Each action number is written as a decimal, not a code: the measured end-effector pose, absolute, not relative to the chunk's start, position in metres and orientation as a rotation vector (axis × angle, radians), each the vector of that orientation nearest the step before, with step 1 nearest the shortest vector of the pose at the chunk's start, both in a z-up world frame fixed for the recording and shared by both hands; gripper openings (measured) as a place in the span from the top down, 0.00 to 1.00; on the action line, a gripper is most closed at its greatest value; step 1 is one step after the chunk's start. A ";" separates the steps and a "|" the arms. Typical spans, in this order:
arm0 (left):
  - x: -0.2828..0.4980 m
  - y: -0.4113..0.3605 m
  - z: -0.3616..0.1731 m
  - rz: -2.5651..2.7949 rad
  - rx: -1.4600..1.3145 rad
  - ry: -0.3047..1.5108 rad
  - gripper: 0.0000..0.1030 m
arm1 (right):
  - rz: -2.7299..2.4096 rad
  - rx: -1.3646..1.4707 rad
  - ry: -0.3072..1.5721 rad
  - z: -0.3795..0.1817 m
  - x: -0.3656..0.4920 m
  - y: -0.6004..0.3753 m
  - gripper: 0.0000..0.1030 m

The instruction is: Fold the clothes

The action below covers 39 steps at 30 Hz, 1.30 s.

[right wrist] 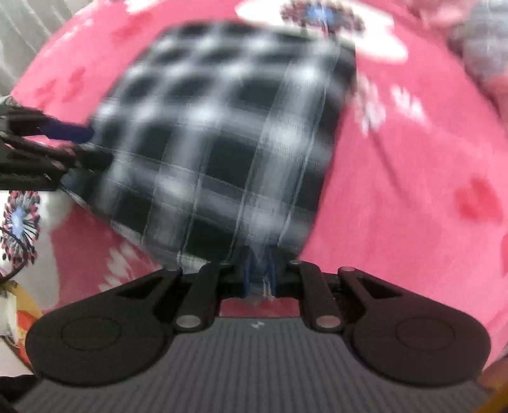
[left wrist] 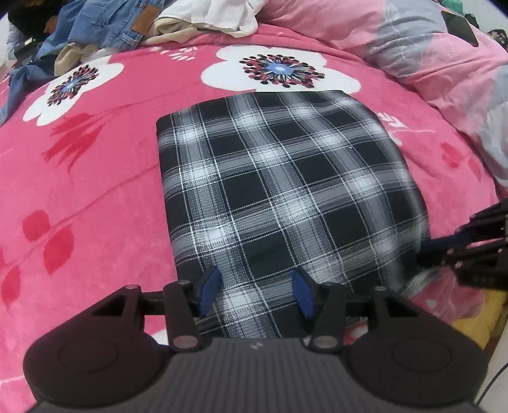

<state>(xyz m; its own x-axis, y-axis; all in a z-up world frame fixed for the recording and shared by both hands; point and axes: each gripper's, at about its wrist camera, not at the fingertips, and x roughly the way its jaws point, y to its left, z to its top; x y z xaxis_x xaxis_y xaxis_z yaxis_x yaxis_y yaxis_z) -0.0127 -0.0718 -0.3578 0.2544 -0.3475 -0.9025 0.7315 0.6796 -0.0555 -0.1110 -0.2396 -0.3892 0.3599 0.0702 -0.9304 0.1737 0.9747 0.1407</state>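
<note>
A folded black-and-white plaid garment (left wrist: 273, 178) lies on the pink flowered blanket (left wrist: 95, 197). My left gripper (left wrist: 256, 294) stands over its near edge with the blue pads (left wrist: 209, 292) well apart; the cloth runs flat between them and is not pinched. At the garment's near right corner, my right gripper (left wrist: 427, 251) reaches in from the right. In the blurred right wrist view, the right gripper (right wrist: 262, 279) is shut on a bit of the plaid garment (right wrist: 222, 127) edge. The left gripper (right wrist: 84, 144) shows at that view's left, at the cloth's other near corner.
A heap of clothes lies at the far left of the bed: blue jeans (left wrist: 104, 25) and a white garment (left wrist: 222, 16). A rumpled pink-and-grey quilt (left wrist: 428, 57) fills the far right, with a dark flat object (left wrist: 462, 27) on it. The bed's edge is near right.
</note>
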 end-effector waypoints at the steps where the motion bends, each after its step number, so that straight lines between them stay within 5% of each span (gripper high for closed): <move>1: -0.011 -0.071 -0.354 -0.763 0.408 1.083 0.51 | -0.076 0.258 1.200 -0.387 -0.113 -0.243 0.90; 12: 0.026 -0.102 -0.338 -0.641 0.370 1.137 0.51 | -0.152 0.269 1.012 -0.349 -0.076 -0.272 0.90; 39: 0.036 -0.132 -0.363 -0.480 0.434 1.277 0.45 | -0.169 0.305 1.090 -0.372 -0.055 -0.265 0.83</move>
<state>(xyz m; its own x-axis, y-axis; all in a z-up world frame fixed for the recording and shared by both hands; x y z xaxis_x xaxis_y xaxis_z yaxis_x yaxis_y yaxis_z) 0.0356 -0.1323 -0.3630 0.2180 -0.0991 -0.9709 0.5645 0.8243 0.0426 -0.0550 -0.2648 -0.3720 0.4549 0.0147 -0.8904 0.2829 0.9457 0.1602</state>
